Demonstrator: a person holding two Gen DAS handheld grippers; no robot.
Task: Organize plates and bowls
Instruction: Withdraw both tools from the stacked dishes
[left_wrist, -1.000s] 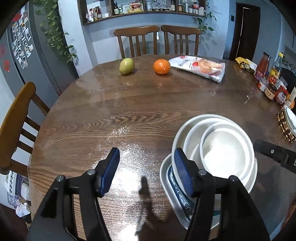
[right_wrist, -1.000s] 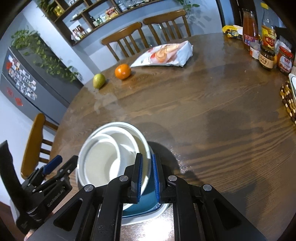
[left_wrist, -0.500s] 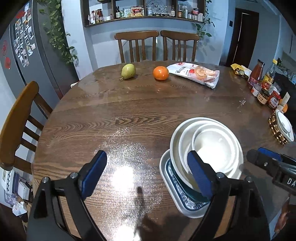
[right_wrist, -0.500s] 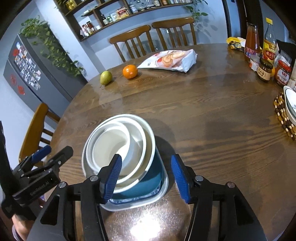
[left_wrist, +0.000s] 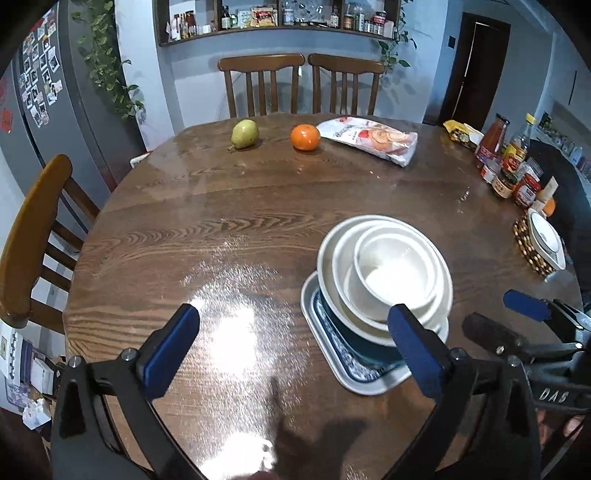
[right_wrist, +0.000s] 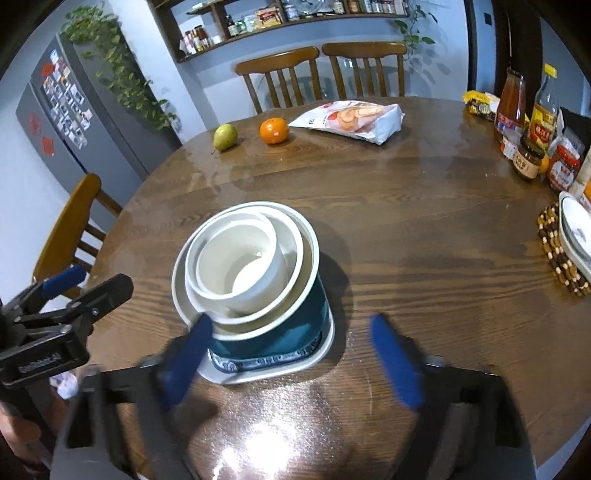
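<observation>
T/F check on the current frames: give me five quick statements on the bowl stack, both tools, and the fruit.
1. The white bowls sit nested inside the teal bowl. True.
2. The teal bowl stands on a rectangular plate. True.
3. The right tool is clamped on the stack. False: its jaws are wide open, holding nothing.
4. The left tool grips the plate. False: open and empty.
5. The pear is stacked in the top bowl. False: it lies on the table beside the orange.

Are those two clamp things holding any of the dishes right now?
No. The left hand-held gripper and the right hand-held gripper are both open and hold nothing. The stack of bowls sits free on its rectangular plate.
</observation>
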